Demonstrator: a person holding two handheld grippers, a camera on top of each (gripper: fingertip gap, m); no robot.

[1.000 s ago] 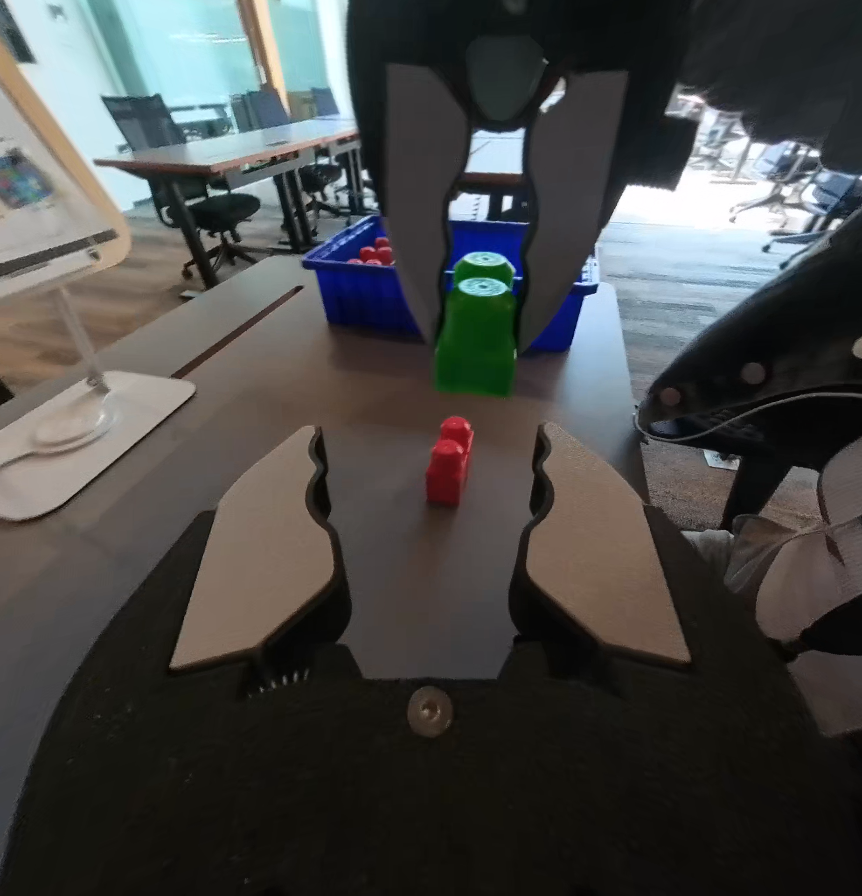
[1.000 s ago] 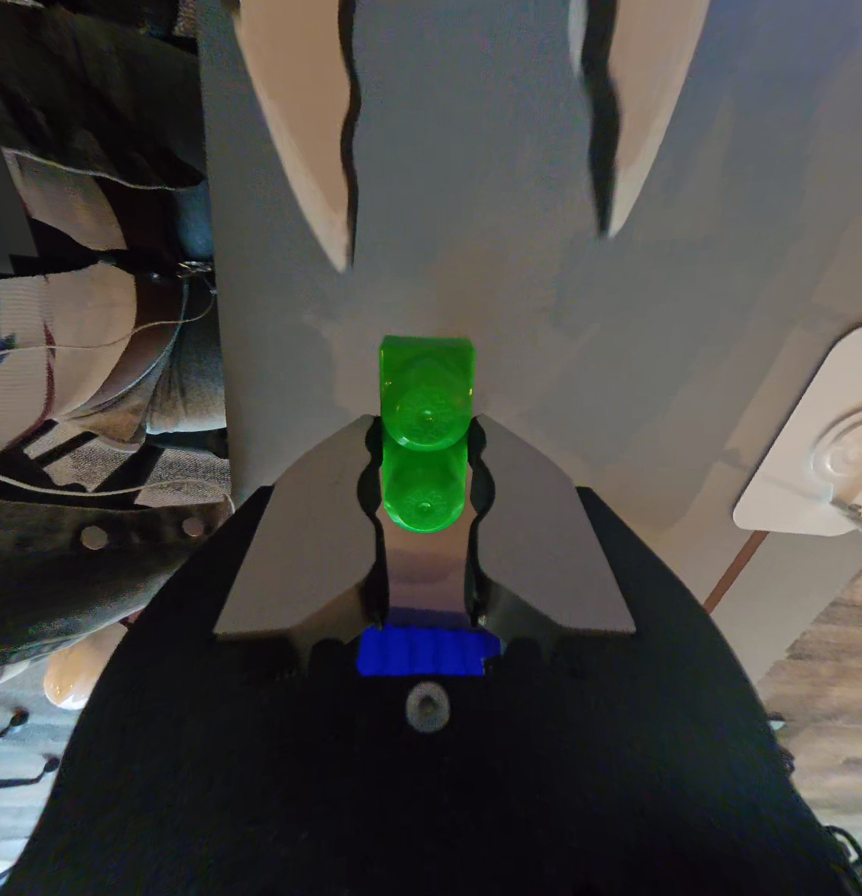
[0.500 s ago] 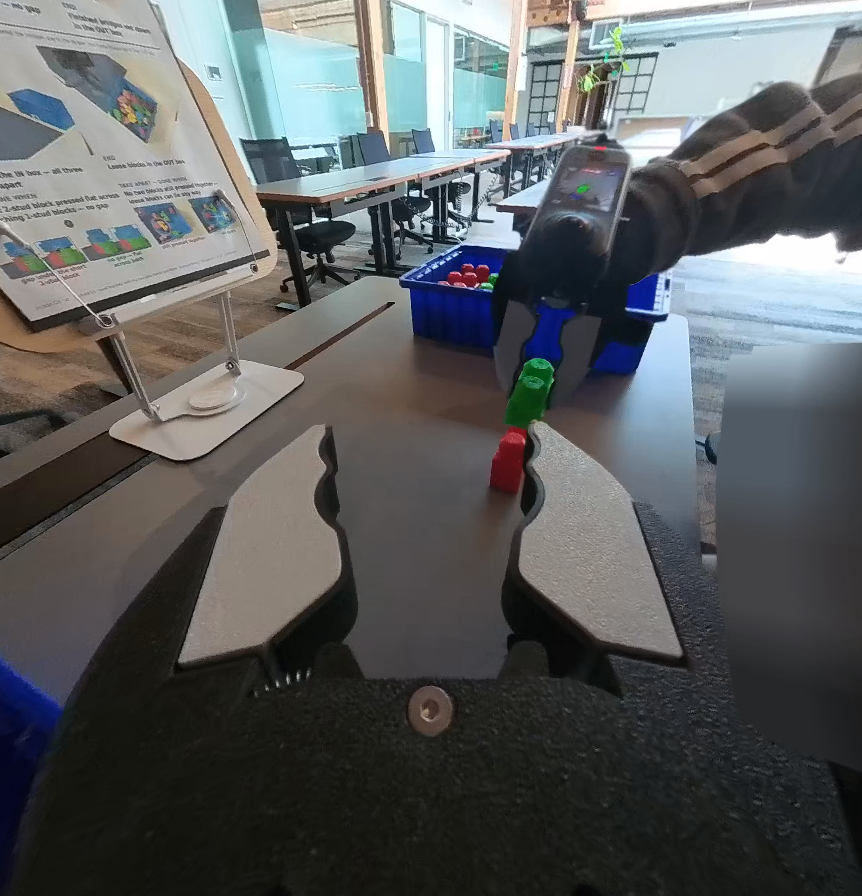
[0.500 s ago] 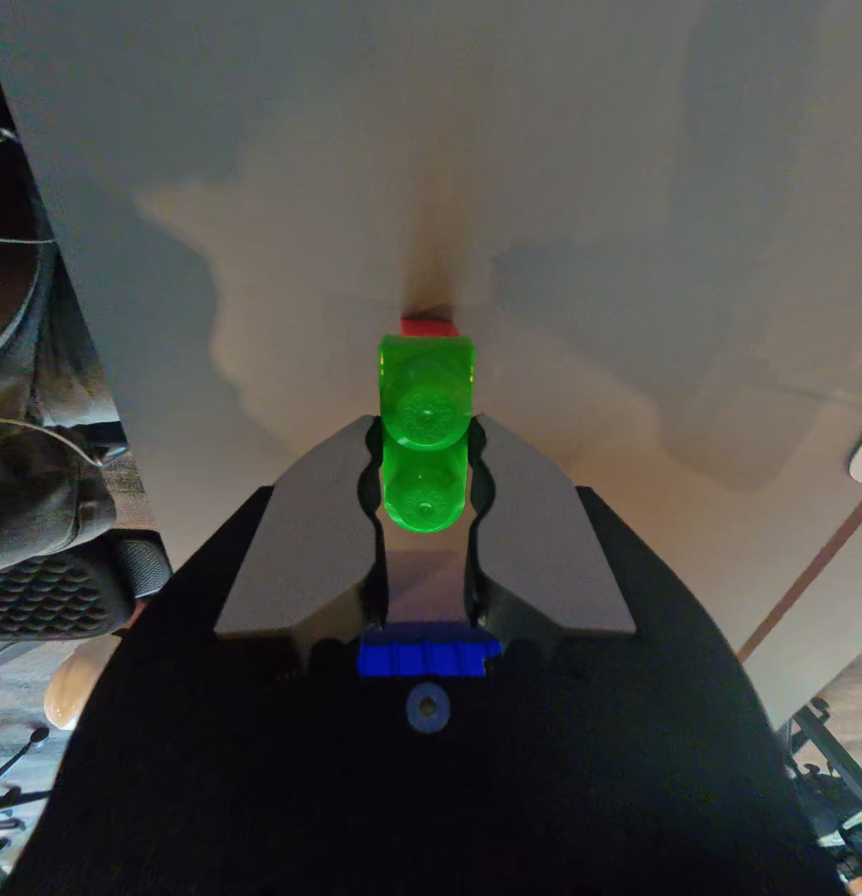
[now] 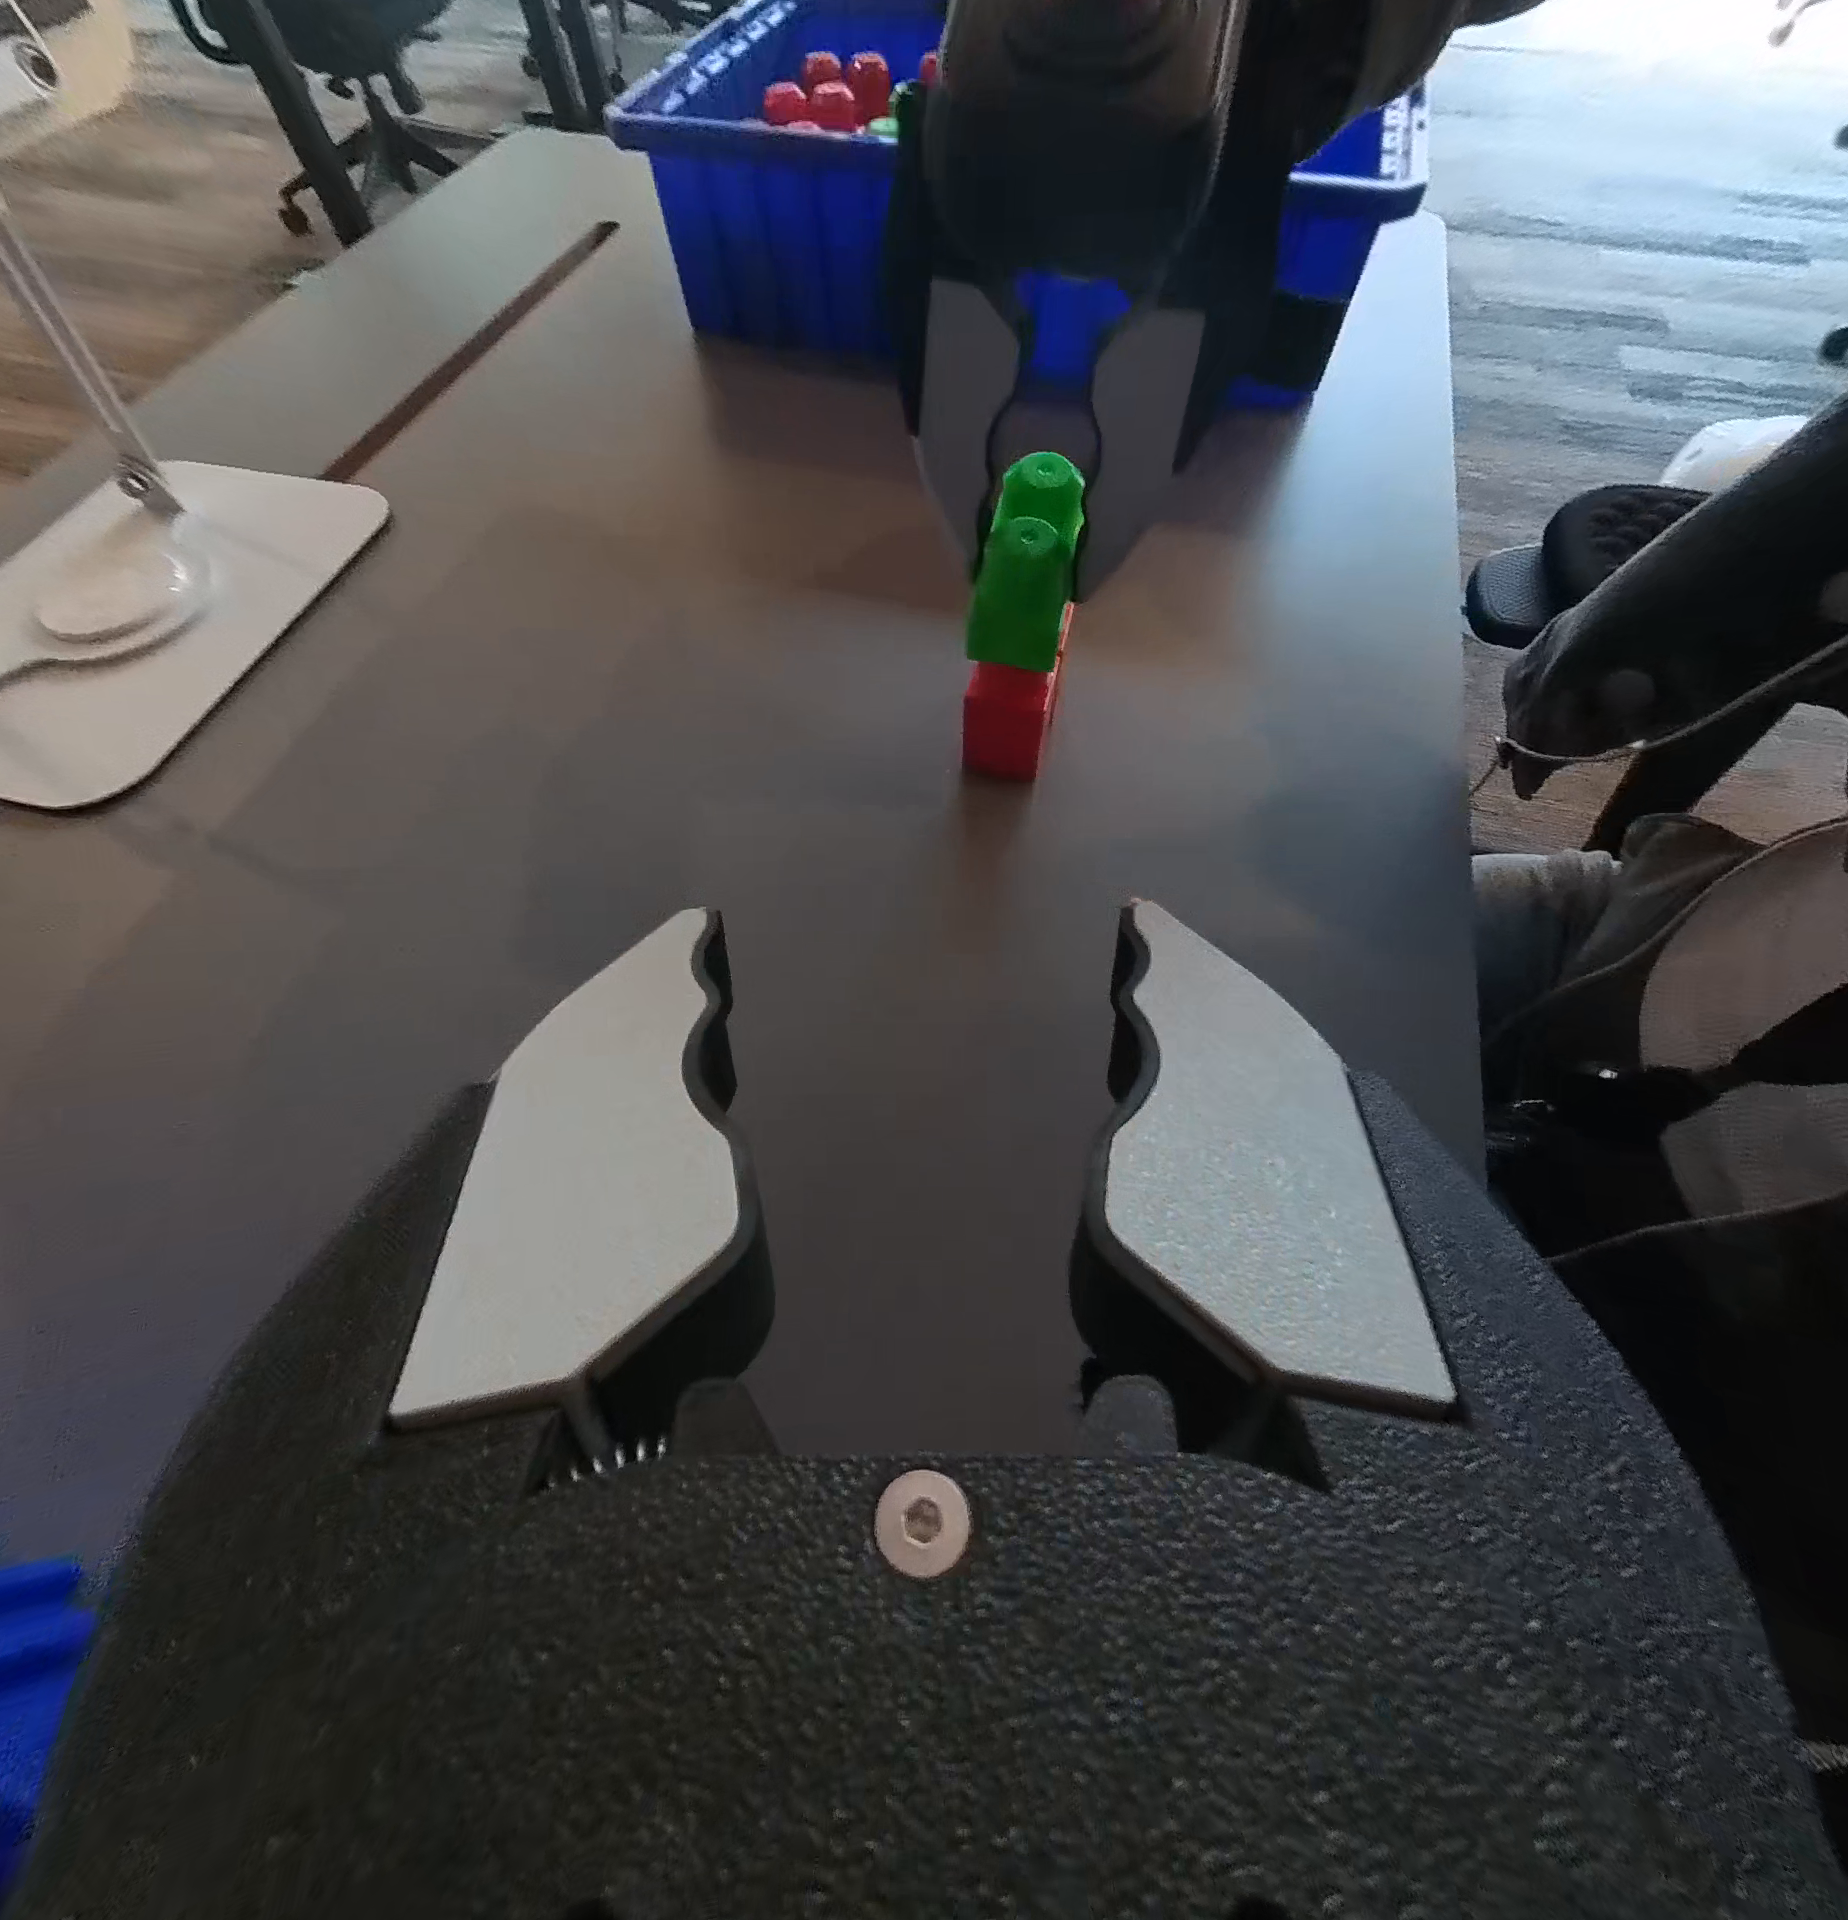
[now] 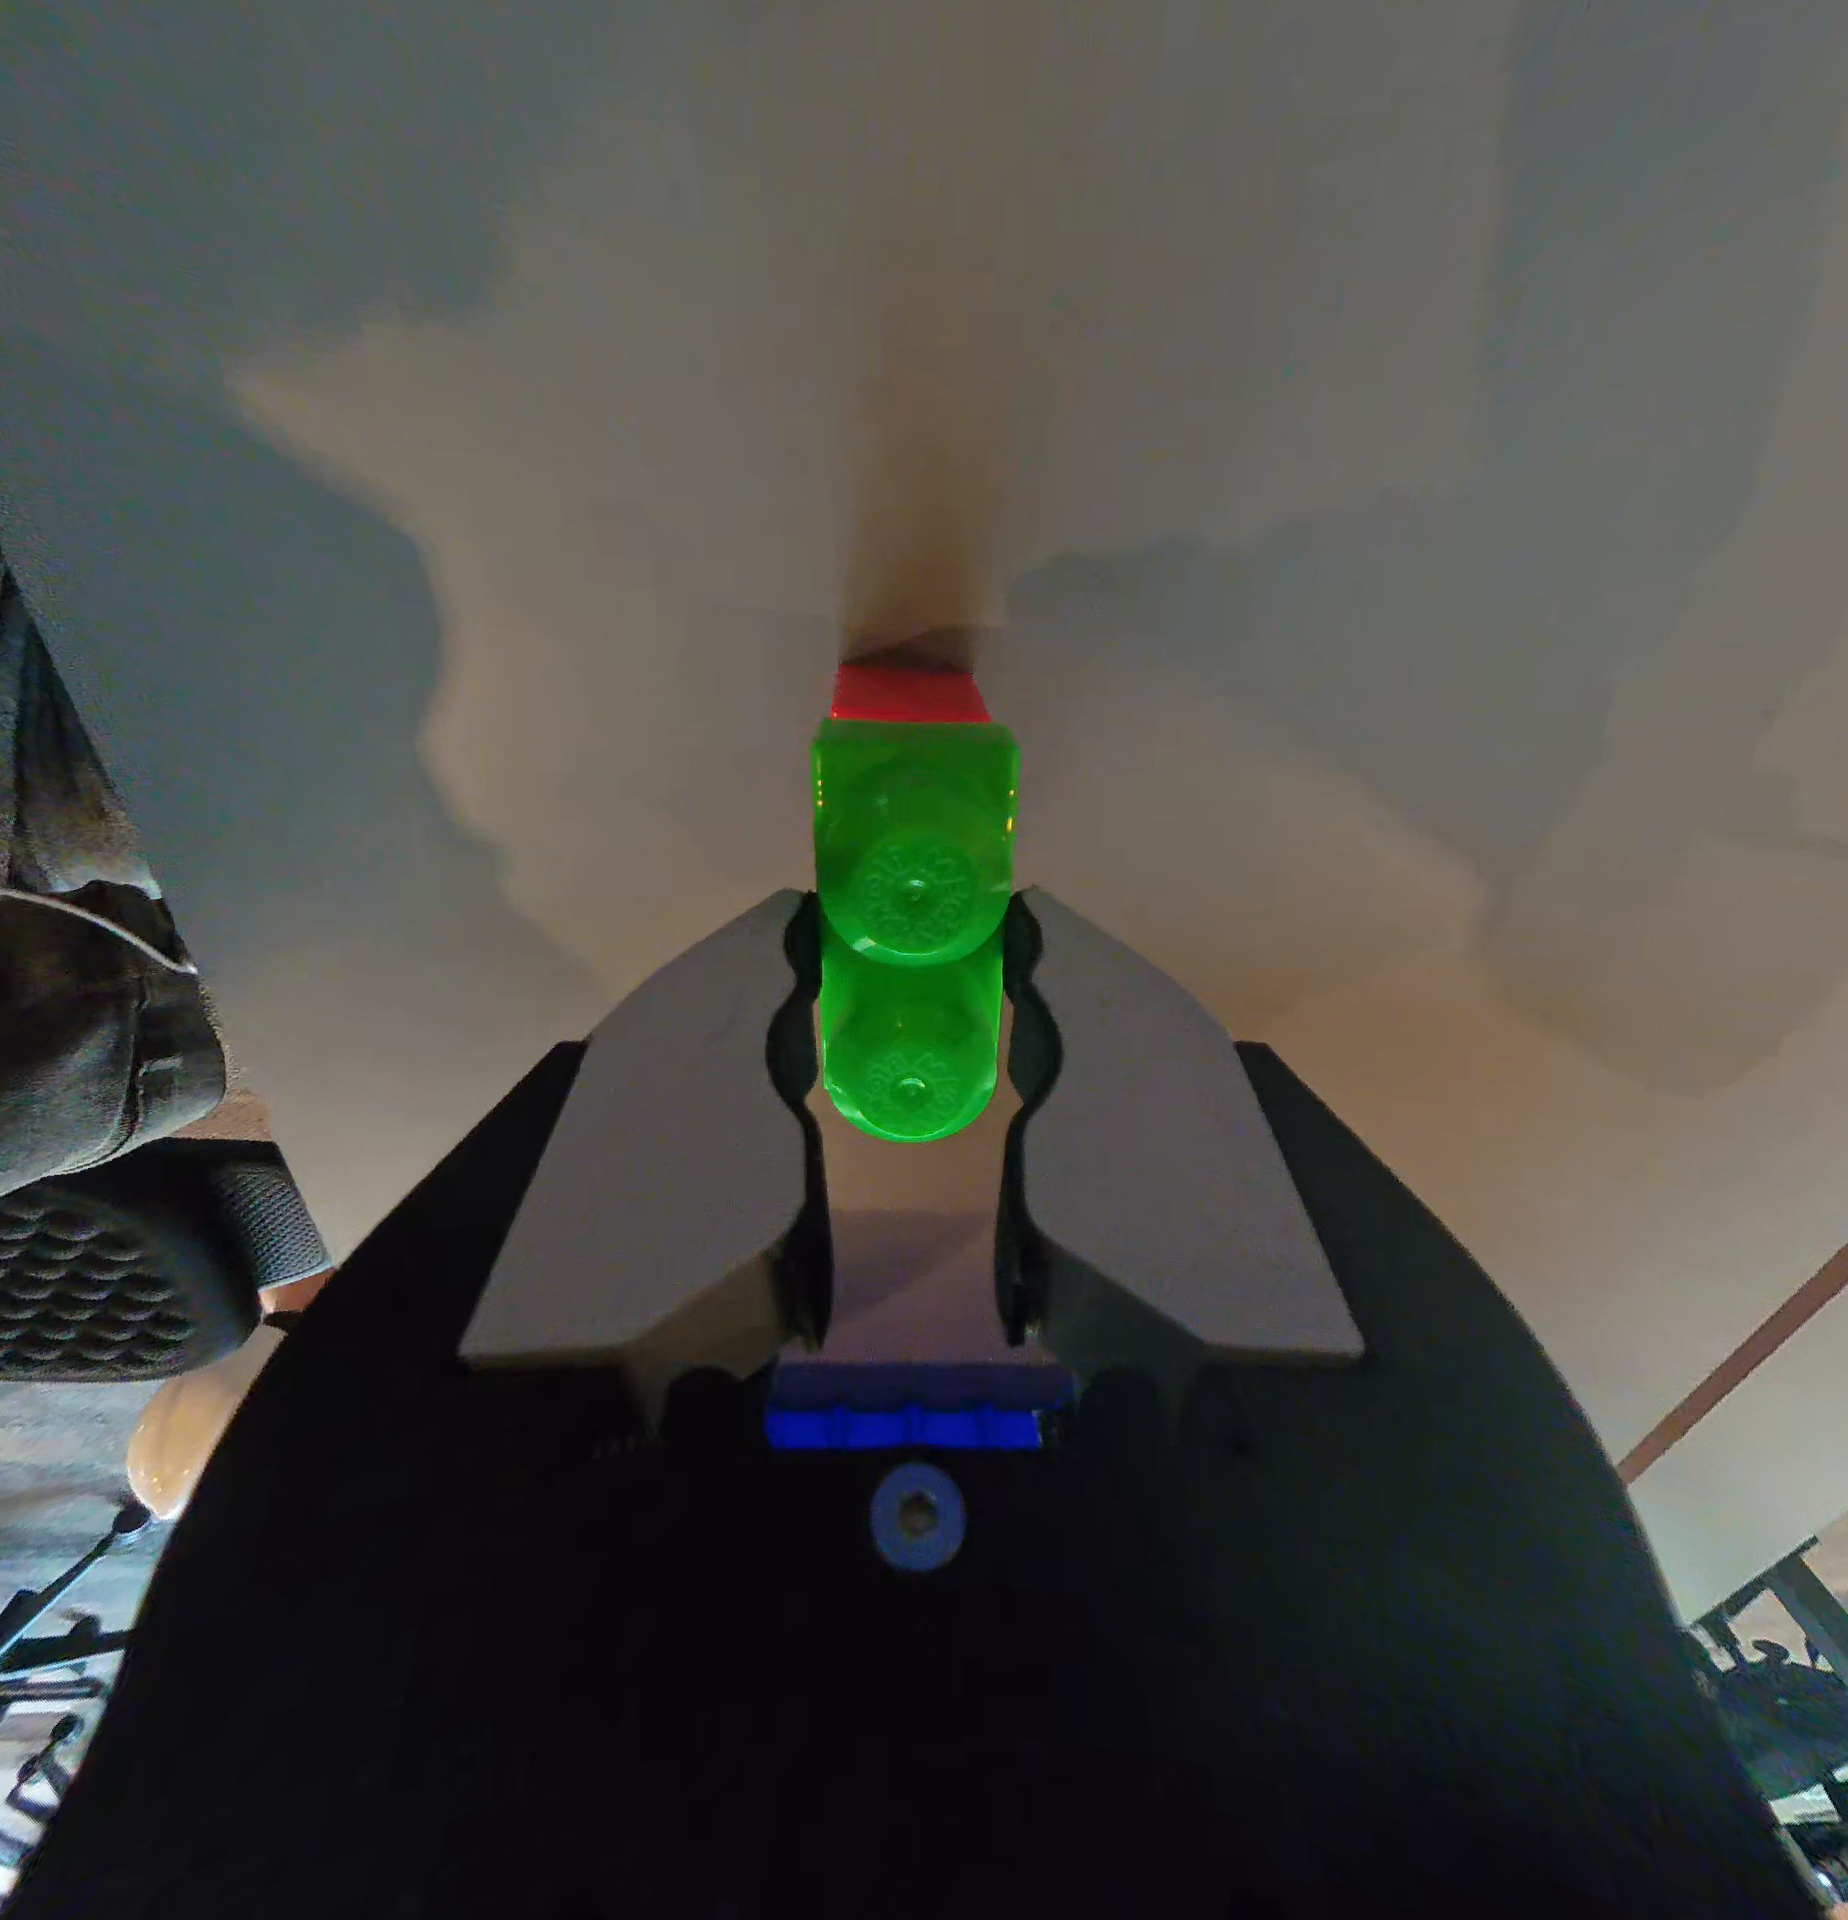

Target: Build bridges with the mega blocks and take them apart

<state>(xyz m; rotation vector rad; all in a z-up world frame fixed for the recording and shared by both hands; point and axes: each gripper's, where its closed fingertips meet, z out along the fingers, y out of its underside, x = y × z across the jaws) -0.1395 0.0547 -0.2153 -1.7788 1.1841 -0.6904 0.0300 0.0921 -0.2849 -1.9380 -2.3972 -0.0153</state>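
1. Green two-stud block (image 5: 1022,582), left wrist view: it sat on top of the red block (image 5: 1005,717), which stood on the dark table (image 5: 587,644). It looked offset toward the far end rather than square over the red one, though I could not tell how deeply it was seated.
2. Same view: the right gripper (image 5: 1034,540) came down from the far side, jaws clenched on the green block's sides. Behind it stood the blue bin (image 5: 785,239) with spare red pieces.
3. Same view: my left gripper (image 5: 915,1023) hung low over the table, near the stack but well short of it, jaws spread and empty. A white stand base (image 5: 172,613) lay off to the left.
4. Right wrist view: I looked straight down the studs of the green block (image 6: 915,914), pinched between the grey fingers (image 6: 691,1122); a sliver of the red block (image 6: 909,694) showed beyond it.
5. Judgement for the step: I would press straight down, keeping the grip level so the studs mate evenly, and bring the left gripper in to steady the red block, since a skewed push could tip the small stack.
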